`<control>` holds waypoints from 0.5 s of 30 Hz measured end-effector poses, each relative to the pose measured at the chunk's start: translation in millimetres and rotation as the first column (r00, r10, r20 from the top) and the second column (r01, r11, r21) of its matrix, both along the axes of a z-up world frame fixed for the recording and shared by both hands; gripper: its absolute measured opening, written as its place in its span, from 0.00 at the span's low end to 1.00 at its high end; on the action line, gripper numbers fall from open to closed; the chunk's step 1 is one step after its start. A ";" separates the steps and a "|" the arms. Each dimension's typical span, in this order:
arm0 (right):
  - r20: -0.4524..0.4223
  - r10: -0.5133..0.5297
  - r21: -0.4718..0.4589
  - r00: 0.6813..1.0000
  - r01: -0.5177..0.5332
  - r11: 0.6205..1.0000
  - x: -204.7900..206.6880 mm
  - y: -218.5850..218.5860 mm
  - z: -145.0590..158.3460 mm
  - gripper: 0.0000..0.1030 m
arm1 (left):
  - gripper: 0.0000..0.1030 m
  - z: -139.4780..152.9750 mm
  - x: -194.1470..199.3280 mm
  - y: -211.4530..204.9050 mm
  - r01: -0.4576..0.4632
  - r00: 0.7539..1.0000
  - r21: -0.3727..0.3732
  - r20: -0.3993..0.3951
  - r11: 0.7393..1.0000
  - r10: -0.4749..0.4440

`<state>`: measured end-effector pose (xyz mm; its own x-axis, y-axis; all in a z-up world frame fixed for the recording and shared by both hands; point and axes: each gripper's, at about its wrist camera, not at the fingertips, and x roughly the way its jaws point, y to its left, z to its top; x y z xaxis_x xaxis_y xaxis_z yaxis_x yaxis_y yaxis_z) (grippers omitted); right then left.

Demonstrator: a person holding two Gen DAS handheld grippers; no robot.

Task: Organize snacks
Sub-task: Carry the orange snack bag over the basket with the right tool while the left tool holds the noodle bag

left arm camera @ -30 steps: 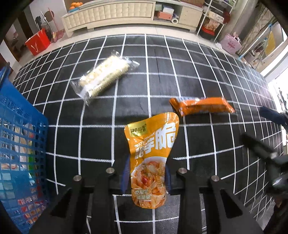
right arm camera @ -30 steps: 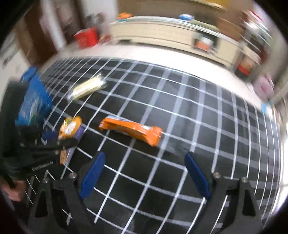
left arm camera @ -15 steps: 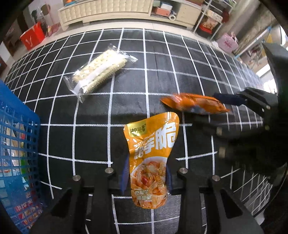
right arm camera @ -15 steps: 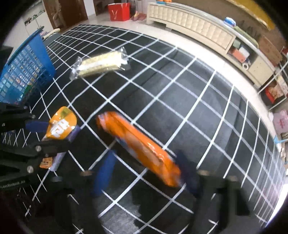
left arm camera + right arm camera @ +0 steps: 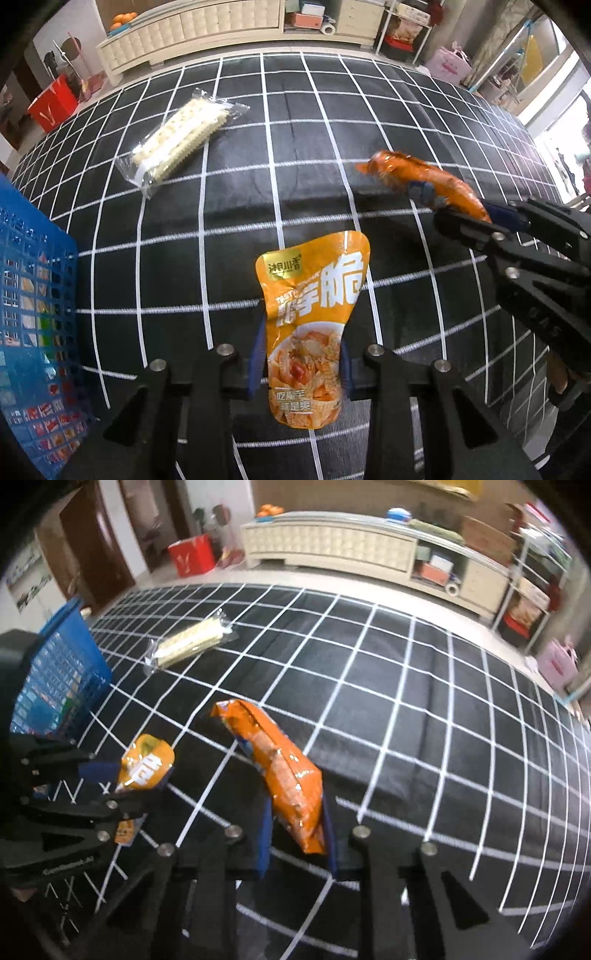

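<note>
2 tools clamped: left tool (image 5: 299, 363) on yellow pouch (image 5: 312, 325), right tool (image 5: 297, 836), freshly closing, on orange packet (image 5: 284, 771).

Both grippers (image 5: 299, 363) (image 5: 297, 834) clamped (pointing down)

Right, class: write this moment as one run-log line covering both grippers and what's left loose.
left gripper: shut on yellow pouch | right gripper: just closing on orange packet | cracker pack: loose on cloth | blue basket: left

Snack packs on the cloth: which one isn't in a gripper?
The clear-wrapped cracker pack, lying loose near the blue basket. The left gripper holds the yellow pouch; the right gripper holds the orange pack.
</note>
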<state>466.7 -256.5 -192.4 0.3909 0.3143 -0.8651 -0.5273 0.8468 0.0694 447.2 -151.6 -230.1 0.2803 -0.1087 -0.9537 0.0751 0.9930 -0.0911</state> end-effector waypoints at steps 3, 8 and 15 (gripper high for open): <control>-0.008 -0.037 0.029 0.999 0.037 0.999 -10.6 -6.0 7.3 0.26 | 0.28 3.7 -10.6 0.1 -0.010 1.000 -0.017 -0.003 1.000 0.010; 0.022 -0.067 0.049 0.998 0.066 0.997 -29.9 -8.3 32.8 0.26 | 0.28 25.2 -24.0 4.9 -0.008 1.000 -0.023 0.028 1.000 0.009; 0.085 -0.065 0.059 0.994 0.060 0.996 -56.4 9.8 79.9 0.26 | 0.28 81.0 -56.1 31.2 -0.006 0.995 -0.054 0.100 0.998 0.012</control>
<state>410.3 -246.7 -112.6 0.4844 0.3346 -0.8083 -0.4799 0.8742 0.0742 391.2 -120.4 -149.1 0.3759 -0.1563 -0.9134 0.0775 0.9875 -0.1371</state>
